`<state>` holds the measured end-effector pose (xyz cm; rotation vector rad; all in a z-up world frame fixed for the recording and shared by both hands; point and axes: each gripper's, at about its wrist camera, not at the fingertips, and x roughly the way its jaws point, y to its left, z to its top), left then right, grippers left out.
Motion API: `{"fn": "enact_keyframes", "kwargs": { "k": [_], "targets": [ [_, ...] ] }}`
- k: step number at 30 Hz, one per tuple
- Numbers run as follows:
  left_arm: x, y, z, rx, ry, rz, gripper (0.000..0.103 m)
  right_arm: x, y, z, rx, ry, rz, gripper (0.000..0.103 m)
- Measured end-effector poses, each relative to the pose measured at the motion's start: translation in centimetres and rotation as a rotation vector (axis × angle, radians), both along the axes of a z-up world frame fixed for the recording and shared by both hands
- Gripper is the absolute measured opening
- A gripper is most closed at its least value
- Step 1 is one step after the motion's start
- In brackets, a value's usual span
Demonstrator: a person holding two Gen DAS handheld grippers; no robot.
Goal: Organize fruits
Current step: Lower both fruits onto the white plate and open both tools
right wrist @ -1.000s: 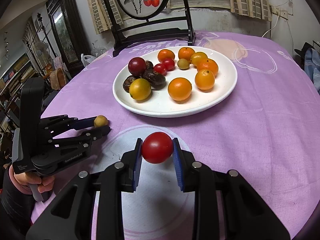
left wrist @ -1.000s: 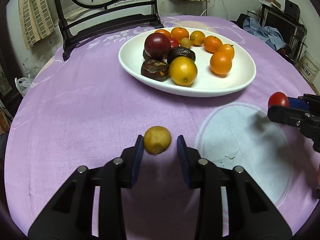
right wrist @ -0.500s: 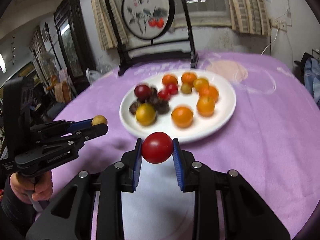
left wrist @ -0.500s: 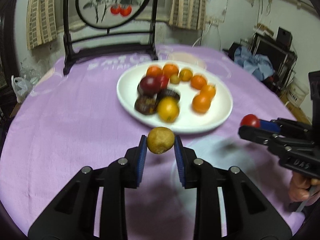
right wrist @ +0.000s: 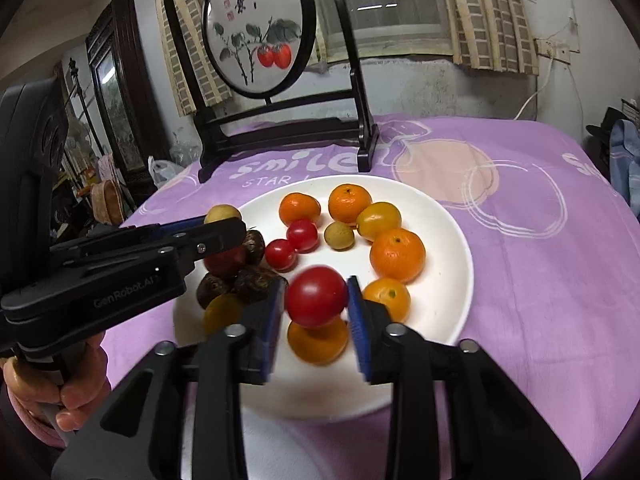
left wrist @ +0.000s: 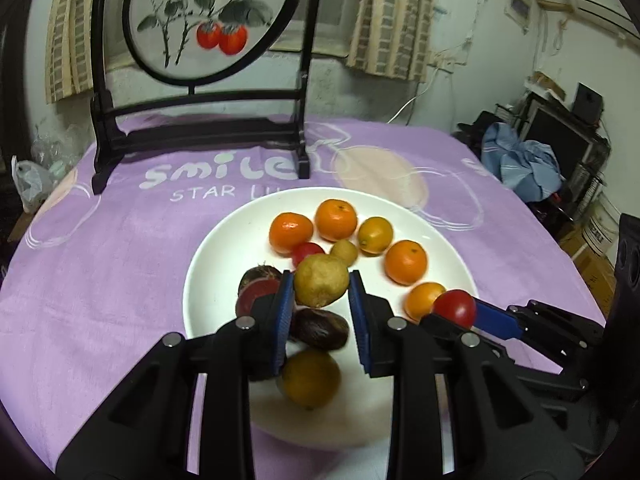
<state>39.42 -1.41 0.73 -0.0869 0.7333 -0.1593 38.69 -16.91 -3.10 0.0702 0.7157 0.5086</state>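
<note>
My left gripper [left wrist: 320, 300] grips a yellow-brown fruit [left wrist: 321, 286] above the white plate [left wrist: 224, 248], near its left edge. My right gripper [right wrist: 316, 304] grips a red tomato [right wrist: 317, 296] above the plate's near edge.

Colours & patterns. Plate [left wrist: 208, 264]: plain white. Tabletop cloth [left wrist: 120, 248]: lilac w/ white "smile" lettering, white outline loops, pale peach disc. Left gripper [left wrist: 320, 292]: black body, blue pads; held fruit [left wrist: 320, 285] dull yellow-tan, speckled. Right gripper [right wrist: 317, 298]: black, blue pads; held tomato [right wrist: 316, 296] glossy red. On plate: mandarins [right wrist: 397, 255] bright orange; kumquat [right wrist: 378, 221] yellow-orange; cherry tomatoes [right wrist: 302, 235] red; longan [right wrist: 339, 236] olive-tan; dark fruits [left wrist: 318, 328] brown-maroon. Screen [right wrist: 258, 36]: black frame, white panel w/ green leaves, two red fruits, black characters. Curtains [right wrist: 480, 12]: beige-brown check.
</note>
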Motion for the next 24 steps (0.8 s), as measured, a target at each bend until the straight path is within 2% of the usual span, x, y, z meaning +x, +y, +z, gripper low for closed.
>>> {"fn": "enact_keyframes", "kwargs": {
  "k": [1, 2, 3, 5, 9, 17, 21, 24],
  "targets": [
    [0.2, 0.1, 0.0, 0.004, 0.0, 0.01, 0.059, -0.1, -0.1, 0.1, -0.003, -0.007, 0.0, 0.048],
    [0.0, 0.2, 0.2, 0.027, -0.02, 0.037, 0.089, -0.3, -0.4, 0.2, 0.001, -0.013, 0.001, 0.052],
    [-0.4, 0.3, 0.3, 0.048, -0.045, 0.063, 0.095, -0.5, -0.8, 0.4, 0.017, -0.017, 0.002, 0.056],
    [-1.5, 0.3, 0.9, 0.09, -0.084, 0.095, 0.097, -1.0, -1.2, 0.6, 0.035, -0.003, 0.008, 0.056],
    [-2.9, 0.5, 1.4, 0.079, -0.06, 0.094, 0.099, -2.8, -1.8, 1.3, 0.031, -0.004, 0.016, 0.06],
    [-9.3, 2.2, 0.1, 0.166, -0.072, 0.139, 0.101, -8.8, -2.5, 0.3, -0.015, -0.005, 0.061, 0.062],
    [-11.9, 4.4, -0.9, 0.142, -0.038, 0.188, 0.101, -11.2, -2.3, -0.9, -0.064, 0.047, 0.089, 0.062],
    [-13.2, 5.8, -1.4, 0.11, -0.02, 0.22, 0.101, -11.8, -2.0, -1.4, -0.133, 0.051, 0.099, 0.062]
  ]
}}
